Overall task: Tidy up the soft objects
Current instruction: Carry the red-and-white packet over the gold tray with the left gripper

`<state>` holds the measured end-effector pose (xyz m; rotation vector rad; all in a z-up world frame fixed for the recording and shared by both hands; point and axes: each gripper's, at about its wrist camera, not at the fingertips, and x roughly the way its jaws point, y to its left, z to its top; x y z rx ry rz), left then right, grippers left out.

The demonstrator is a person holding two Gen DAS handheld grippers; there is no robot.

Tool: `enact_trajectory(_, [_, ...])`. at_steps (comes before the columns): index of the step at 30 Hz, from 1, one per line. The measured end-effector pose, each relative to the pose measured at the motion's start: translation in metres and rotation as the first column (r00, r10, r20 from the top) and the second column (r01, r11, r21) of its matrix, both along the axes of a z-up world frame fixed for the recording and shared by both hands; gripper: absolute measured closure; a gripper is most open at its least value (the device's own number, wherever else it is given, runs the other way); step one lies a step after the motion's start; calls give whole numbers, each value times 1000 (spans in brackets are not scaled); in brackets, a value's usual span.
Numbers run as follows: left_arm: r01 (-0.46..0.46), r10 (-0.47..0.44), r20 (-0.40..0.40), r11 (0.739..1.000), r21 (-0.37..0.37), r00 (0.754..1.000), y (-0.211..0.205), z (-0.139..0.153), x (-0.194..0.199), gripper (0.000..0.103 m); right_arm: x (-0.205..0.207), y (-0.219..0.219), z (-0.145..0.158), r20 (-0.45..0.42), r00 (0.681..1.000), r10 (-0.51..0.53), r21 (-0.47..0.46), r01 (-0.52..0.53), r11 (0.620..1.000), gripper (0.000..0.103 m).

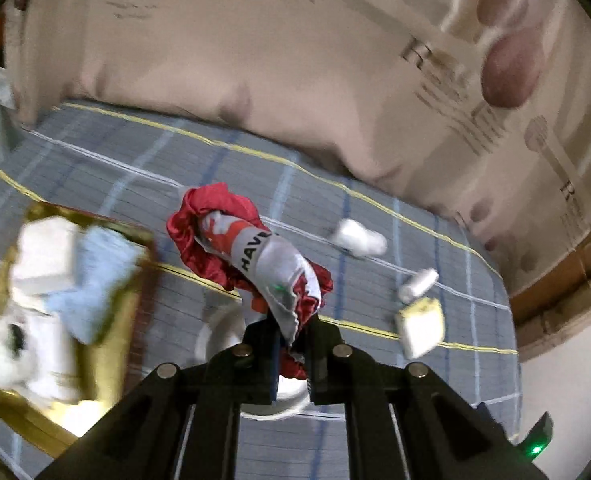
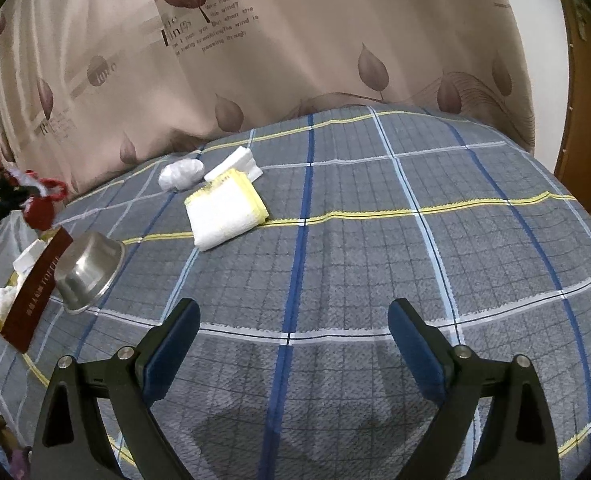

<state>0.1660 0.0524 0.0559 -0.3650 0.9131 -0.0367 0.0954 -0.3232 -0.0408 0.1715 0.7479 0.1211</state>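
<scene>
Both wrist views above plaid bedspread [image 2: 335, 240]

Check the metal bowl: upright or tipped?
Tipped. The metal bowl lies on its side against the red box, base showing.

The left gripper [image 1: 291, 344] has its jaws drawn close together, pinching a bunch of red and white cloth [image 1: 255, 256] between the blue pads [image 1: 272, 364]; the cloth stands up and forward from the fingertips, lifted off the surface below. From the right wrist view the left gripper shows only as a dark shape at the far left edge. The right gripper [image 2: 293, 320] has its jaws spread wide apart with nothing between them, its fingers [image 2: 415, 344] angled forward and down above the surface.
</scene>
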Motion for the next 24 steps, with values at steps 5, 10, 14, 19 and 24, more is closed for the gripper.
enact_trajectory(5, [-74,71,56,996,46,996,39,7,-26,94,3,4,-3,-23,1000,-3,-32,2,999,9])
enact_trajectory(10, [-142,139,76,989,34,987,79,5,-62,93,5,8,-5,-46,999,-8,-61,5,998,9])
enact_trajectory(14, [-179,175,76,983,39,982,101,0,-90,93,7,12,-7,-62,998,-13,-91,8,996,9])
enact_trajectory(19, [-205,199,94,977,61,975,119,-5,-120,92,8,12,-7,-63,997,-35,-115,27,993,9])
enact_trajectory(24, [-222,220,94,975,18,971,139,-16,-143,92,10,17,-8,-73,996,-49,-163,36,986,9])
